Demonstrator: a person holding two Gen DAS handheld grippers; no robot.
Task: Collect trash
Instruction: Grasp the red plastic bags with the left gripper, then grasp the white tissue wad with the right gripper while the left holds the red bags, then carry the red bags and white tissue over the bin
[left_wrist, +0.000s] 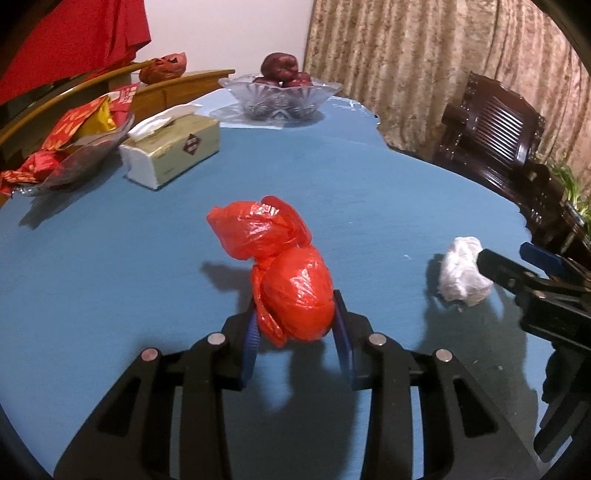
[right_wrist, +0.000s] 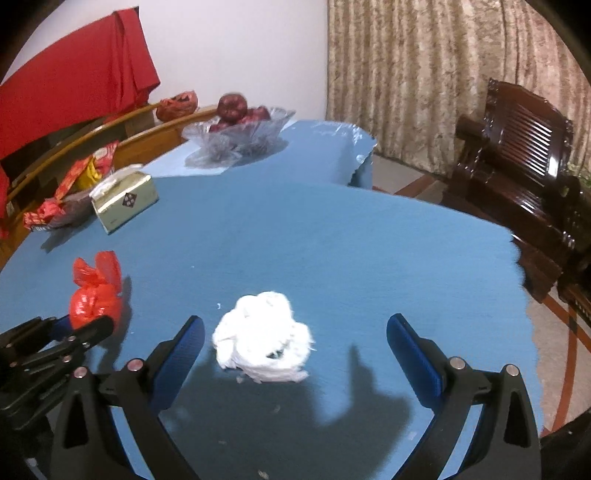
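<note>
A knotted red plastic bag sits between the blue pads of my left gripper, which is shut on its lower bulge just above the blue table. The bag also shows in the right wrist view, with the left gripper around it. A crumpled white plastic wad lies on the table between the wide-open fingers of my right gripper, touching neither pad. In the left wrist view the wad lies beside the right gripper's fingertips.
A tissue box and red snack wrappers lie at the back left. A glass bowl of red fruit stands at the far end. A dark wooden chair stands beyond the table's right edge, before a curtain.
</note>
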